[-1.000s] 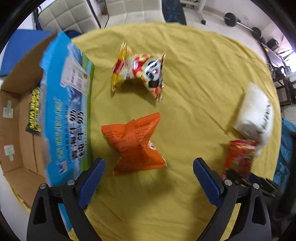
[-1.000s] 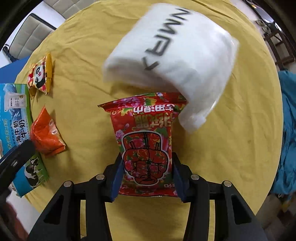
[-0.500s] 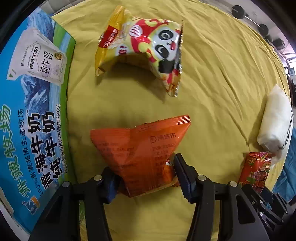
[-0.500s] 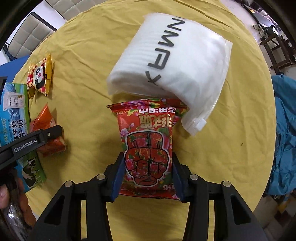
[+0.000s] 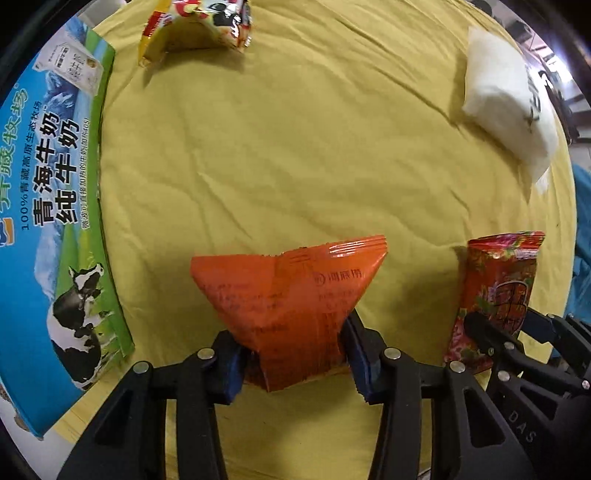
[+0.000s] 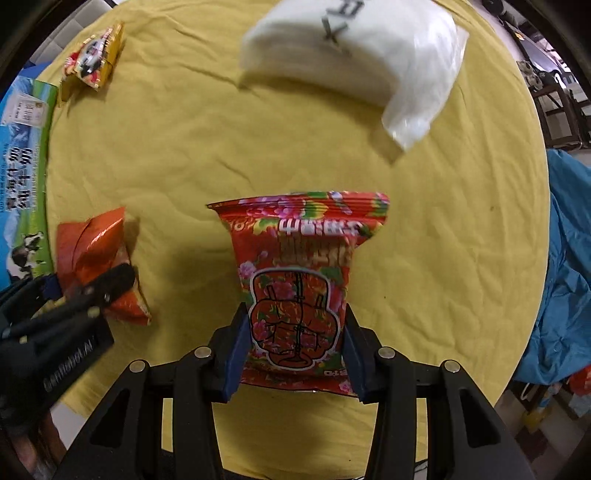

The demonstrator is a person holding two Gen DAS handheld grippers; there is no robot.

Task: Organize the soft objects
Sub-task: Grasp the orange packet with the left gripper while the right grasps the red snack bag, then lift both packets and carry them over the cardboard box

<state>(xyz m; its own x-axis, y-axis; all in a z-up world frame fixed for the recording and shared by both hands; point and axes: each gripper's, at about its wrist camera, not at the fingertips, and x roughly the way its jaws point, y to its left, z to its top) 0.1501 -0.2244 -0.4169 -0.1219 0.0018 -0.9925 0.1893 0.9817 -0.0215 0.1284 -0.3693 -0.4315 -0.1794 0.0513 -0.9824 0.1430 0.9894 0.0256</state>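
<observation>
The left gripper [image 5: 293, 352] points down at a round desk [image 5: 295, 147] draped in yellow cloth, its blue-padded jaws closing on the lower part of an orange snack packet [image 5: 288, 295]; the pads already press its sides and the foil creases between them. The packet's crimped top edge fans out wider than the jaws, away from the camera. To the side, the right gripper [image 6: 295, 354] also aims downward, its jaws drawn narrow and clamped on the lower half of a red flowered snack packet [image 6: 299, 280], whose sealed top stands free beyond the fingers. From the left wrist camera, that red packet [image 5: 495, 291] shows at the right edge with the right gripper's black frame gripping it; from the right wrist camera, the orange packet [image 6: 92, 254] appears at the left edge with the left gripper's black finger across it. The two packets are near each other but apart. Farther out on the cloth, a white soft pack in clear plastic [image 6: 354, 51], printed with dark letters, lies beyond the red packet and separate from it. A yellow-and-red snack bag with a panda face [image 5: 199, 22] lies near the far edge of the desk. A blue-and-green milk carton box [image 5: 55, 206], showing a cow and large characters, lies along the desk's left side.
</observation>
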